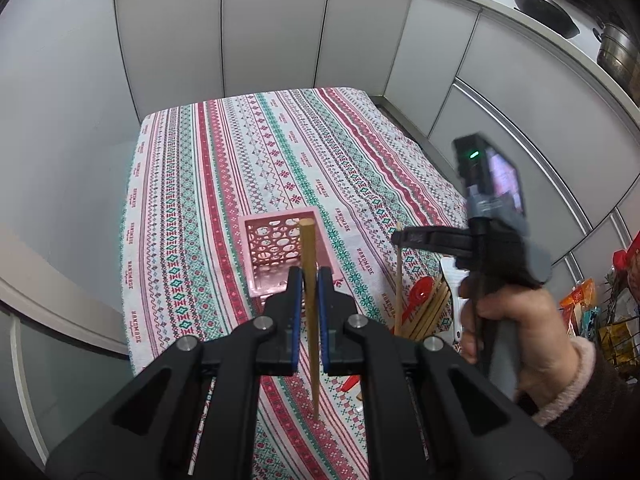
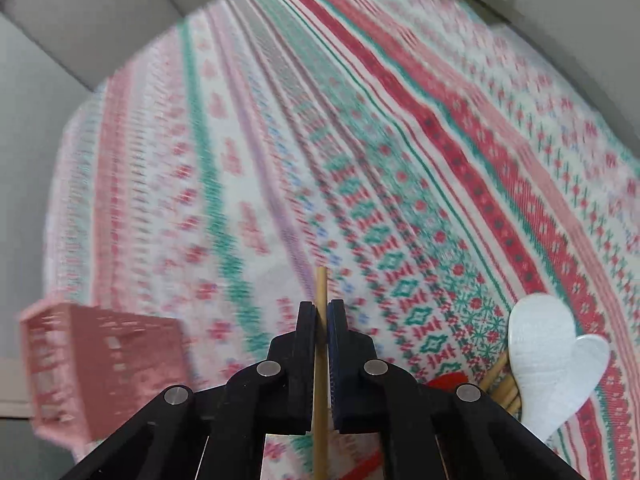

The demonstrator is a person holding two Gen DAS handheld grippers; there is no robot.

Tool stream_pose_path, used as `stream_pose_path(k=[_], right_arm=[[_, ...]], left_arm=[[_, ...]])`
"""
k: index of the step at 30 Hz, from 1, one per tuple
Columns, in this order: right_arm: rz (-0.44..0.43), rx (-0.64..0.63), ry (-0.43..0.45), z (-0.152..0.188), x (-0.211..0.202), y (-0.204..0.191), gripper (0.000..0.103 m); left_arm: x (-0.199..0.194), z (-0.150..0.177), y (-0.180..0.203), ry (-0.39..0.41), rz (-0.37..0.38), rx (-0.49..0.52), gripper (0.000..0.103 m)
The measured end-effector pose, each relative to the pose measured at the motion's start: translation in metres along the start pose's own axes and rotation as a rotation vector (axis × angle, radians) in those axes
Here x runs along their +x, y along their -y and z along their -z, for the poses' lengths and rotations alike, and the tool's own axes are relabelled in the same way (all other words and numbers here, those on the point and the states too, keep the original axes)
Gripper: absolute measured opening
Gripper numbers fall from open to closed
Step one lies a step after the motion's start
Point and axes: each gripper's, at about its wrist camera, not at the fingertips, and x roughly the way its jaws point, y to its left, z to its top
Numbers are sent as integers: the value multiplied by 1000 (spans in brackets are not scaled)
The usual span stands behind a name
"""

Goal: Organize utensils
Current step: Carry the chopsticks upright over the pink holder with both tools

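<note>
My left gripper (image 1: 310, 274) is shut on a wooden chopstick (image 1: 308, 240) that stands nearly upright over the near rim of a pink perforated basket (image 1: 280, 248). My right gripper (image 2: 322, 306) is shut on another chopstick (image 2: 321, 284) above the patterned tablecloth (image 2: 360, 140). In the left wrist view the right gripper (image 1: 400, 237) hangs to the right of the basket, held by a hand, with its chopstick (image 1: 398, 280) pointing down. Below it lies a heap of chopsticks (image 1: 428, 312), a red spoon (image 1: 420, 294) and a white spoon (image 1: 452, 280). The right wrist view is blurred.
In the right wrist view the basket (image 2: 100, 368) is at lower left, and white spoons (image 2: 552, 364), a red spoon (image 2: 448, 380) and chopsticks (image 2: 504, 384) lie at lower right. Grey cabinet fronts (image 1: 280, 32) surround the table. Pans (image 1: 544, 4) stand on the counter at upper right.
</note>
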Motion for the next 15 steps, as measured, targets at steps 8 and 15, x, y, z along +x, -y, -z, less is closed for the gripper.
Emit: stream_pose_path(k=[8,15], right_arm=[[-101,-102,171,12,-88,-12,4],[-168,-172,306,24,-144,-21,4]], left_arm=[[-15,-2,8,46,-4,23,8],[-43,-4,10,131,0,18,8]])
